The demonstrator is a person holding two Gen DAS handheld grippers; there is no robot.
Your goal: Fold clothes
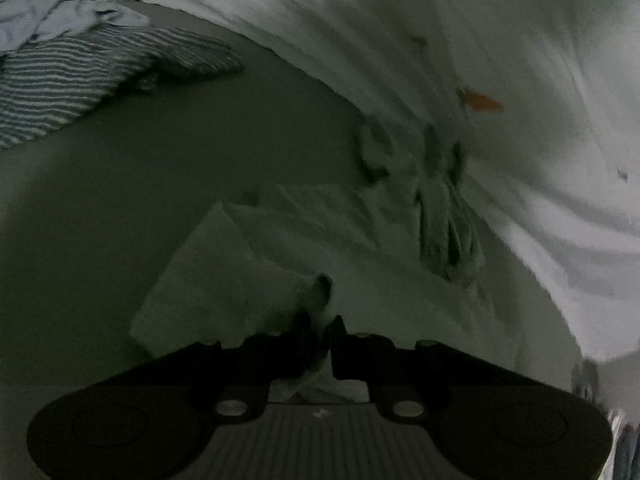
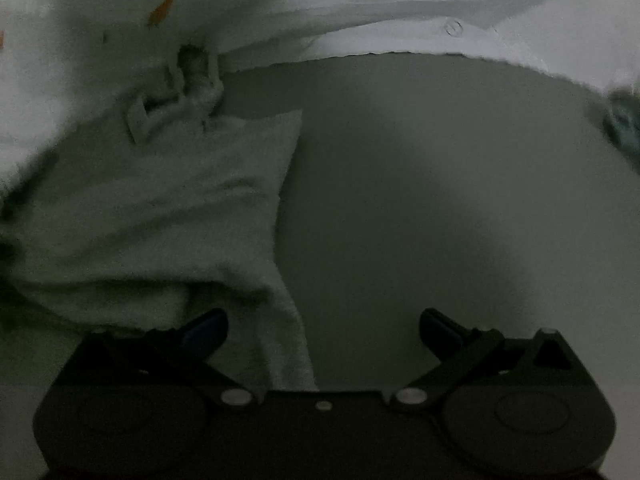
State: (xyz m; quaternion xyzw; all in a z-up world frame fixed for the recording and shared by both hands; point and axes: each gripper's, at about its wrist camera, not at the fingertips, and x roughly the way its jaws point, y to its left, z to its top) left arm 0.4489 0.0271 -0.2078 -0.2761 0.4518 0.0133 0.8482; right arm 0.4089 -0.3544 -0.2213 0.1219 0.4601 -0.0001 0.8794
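Pale, soft cloth [image 1: 256, 264] is bunching limply ahead of the left gripper [image 1: 329, 344], which is pinching its corner. The right gripper [image 2: 324, 328] is gaping empty beside the cloth's edge, probably the best hold.

striped garment [image 1: 60, 80] cut off at left, teal cloth [image 2: 624, 120] blurred at edge

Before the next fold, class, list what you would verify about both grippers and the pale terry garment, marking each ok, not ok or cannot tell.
1. Left gripper pinches the pale terry garment: ok.
2. Right gripper open, ready to grasp: ok.
3. Cloth edge lies between the right jaws: ok.
4. Garment smooth: not ok, bunched tie.
5. Striped cloth clear of the garment: ok.
6. Fold edges aligned: cannot tell, too dark.
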